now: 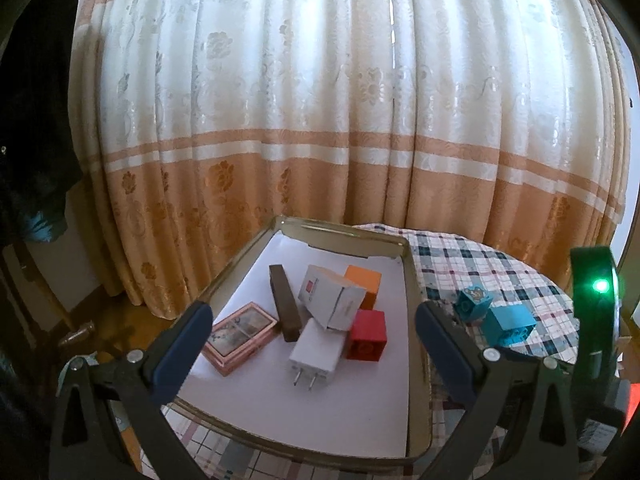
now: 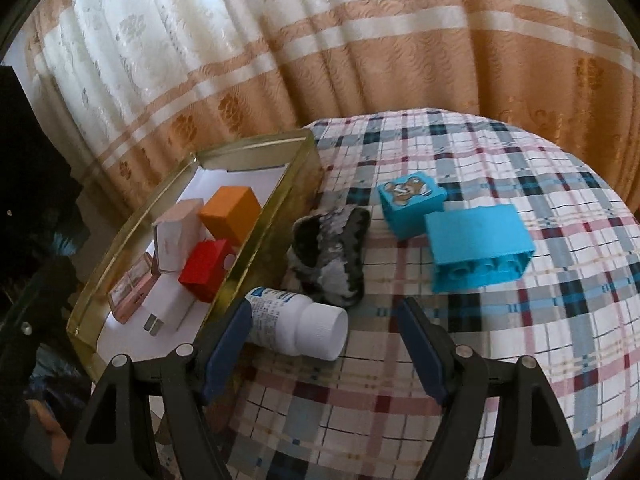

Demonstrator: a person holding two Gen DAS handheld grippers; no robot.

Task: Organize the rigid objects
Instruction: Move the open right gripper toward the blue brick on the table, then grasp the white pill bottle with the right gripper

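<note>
My right gripper [image 2: 320, 344] has its two fingers [image 2: 224, 344] spread wide with nothing pinched; one white bottle [image 2: 298, 326] lies on its side between them, just beside the left pad, and I cannot tell whether it touches; my left gripper [image 1: 314, 344] is likewise released, both fingers hanging over the tin [image 1: 416, 360]; inside that one tin I count six things: one orange block [image 1: 366, 284], one red block [image 1: 368, 334], one white box [image 1: 334, 298], one white plug [image 1: 316, 354], one brown bar [image 1: 285, 304], one pink case [image 1: 240, 334]; out on the checked cloth [image 2: 480, 360] sit two blue blocks [image 2: 478, 250], touching, one of them printed with a cartoon; one grey sequinned lump [image 2: 332, 252] lies next to the tin.
</note>
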